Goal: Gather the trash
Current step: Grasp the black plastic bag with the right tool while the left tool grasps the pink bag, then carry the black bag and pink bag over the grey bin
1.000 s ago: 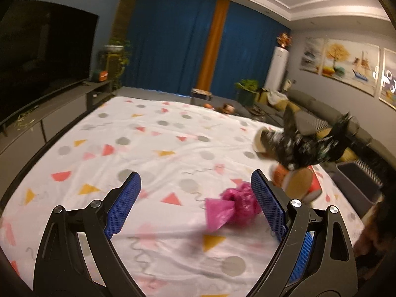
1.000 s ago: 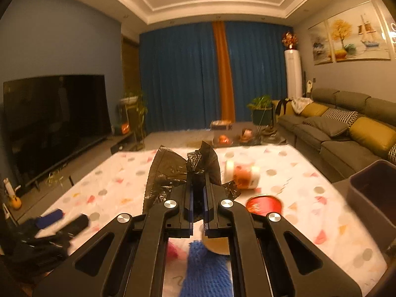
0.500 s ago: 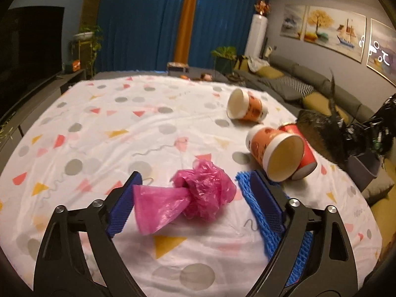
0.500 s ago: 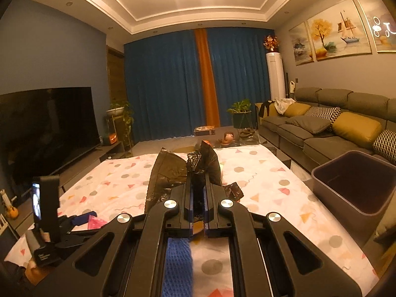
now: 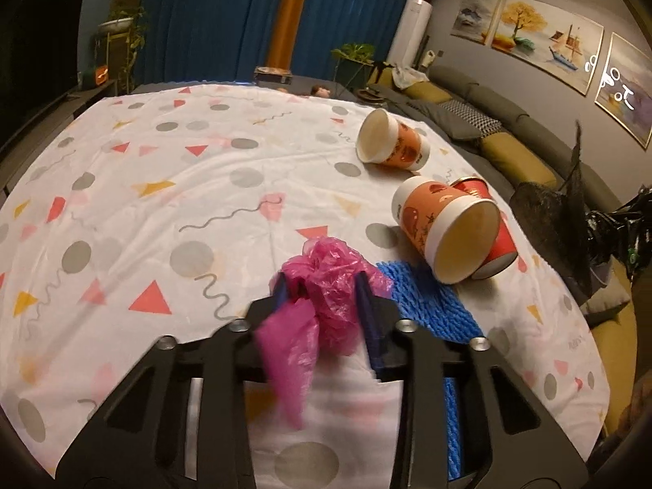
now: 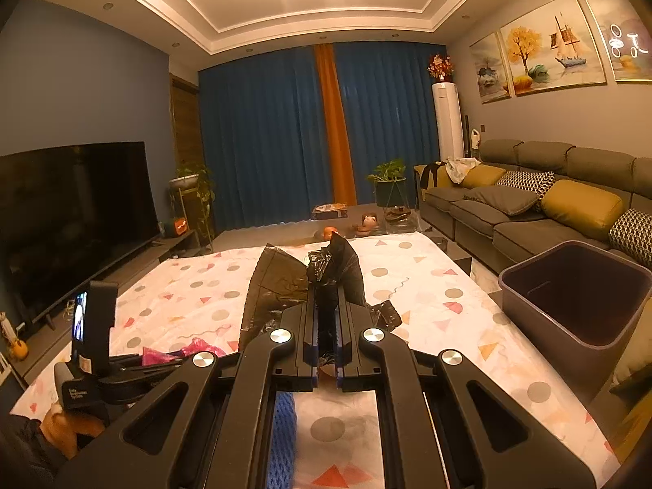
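Note:
My left gripper (image 5: 322,289) is shut on a crumpled pink plastic bag (image 5: 326,281) on the patterned tablecloth (image 5: 163,163). A blue foam net (image 5: 424,301) lies just right of it. Two orange paper cups (image 5: 391,142) (image 5: 448,228) and a red cup (image 5: 493,224) lie on their sides to the right. My right gripper (image 6: 326,305) is shut on a black plastic bag (image 6: 285,281) and holds it above the table; this bag also shows at the right edge of the left wrist view (image 5: 562,212).
A dark open bin (image 6: 578,289) stands off the table's right side, beside a grey sofa (image 6: 550,203). A TV (image 6: 61,224) on a low cabinet lines the left. The left gripper's body (image 6: 93,350) is low left in the right wrist view.
My left gripper came down and closed on the pink bag. My right gripper, still holding the black bag, moved right, bringing the bin into its view.

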Motion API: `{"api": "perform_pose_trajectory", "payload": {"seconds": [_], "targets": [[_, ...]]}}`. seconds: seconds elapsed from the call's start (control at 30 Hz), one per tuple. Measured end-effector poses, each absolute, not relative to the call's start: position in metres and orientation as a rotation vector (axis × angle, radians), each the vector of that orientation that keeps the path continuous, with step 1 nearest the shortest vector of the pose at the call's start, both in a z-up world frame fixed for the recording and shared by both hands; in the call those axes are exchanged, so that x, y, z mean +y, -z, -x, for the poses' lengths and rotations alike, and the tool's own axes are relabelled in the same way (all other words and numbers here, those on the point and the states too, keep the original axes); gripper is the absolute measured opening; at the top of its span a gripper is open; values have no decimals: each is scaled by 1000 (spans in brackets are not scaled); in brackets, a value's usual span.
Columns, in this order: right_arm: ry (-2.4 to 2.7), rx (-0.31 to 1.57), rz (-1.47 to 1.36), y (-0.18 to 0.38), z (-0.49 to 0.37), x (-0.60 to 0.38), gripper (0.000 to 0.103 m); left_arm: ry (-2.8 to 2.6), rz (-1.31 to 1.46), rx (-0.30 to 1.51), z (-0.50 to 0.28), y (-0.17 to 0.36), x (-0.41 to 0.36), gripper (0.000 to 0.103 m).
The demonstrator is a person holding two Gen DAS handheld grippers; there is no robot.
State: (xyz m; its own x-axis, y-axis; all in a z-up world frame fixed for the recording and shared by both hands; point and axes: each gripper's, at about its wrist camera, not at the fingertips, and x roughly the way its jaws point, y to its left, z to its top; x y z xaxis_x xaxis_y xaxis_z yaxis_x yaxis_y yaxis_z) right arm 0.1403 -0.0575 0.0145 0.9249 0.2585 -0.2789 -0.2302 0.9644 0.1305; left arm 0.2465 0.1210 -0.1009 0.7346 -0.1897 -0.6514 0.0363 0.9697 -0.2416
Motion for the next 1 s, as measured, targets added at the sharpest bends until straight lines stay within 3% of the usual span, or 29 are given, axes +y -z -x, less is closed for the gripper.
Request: {"api": "perform_pose_trajectory", "payload": {"seconds": [0.13,0.5,1.0], "targets": [[-244,298,-91,-17,-136,-62,7,93,209,688,-234,93,121,22],[-224,293,-83,-23,-116,-80,7,38,218,547,-183,46,115,22],[-168,253,-109,-33,-93,-123,7,95,167,485,-161,15,66,22]]}}
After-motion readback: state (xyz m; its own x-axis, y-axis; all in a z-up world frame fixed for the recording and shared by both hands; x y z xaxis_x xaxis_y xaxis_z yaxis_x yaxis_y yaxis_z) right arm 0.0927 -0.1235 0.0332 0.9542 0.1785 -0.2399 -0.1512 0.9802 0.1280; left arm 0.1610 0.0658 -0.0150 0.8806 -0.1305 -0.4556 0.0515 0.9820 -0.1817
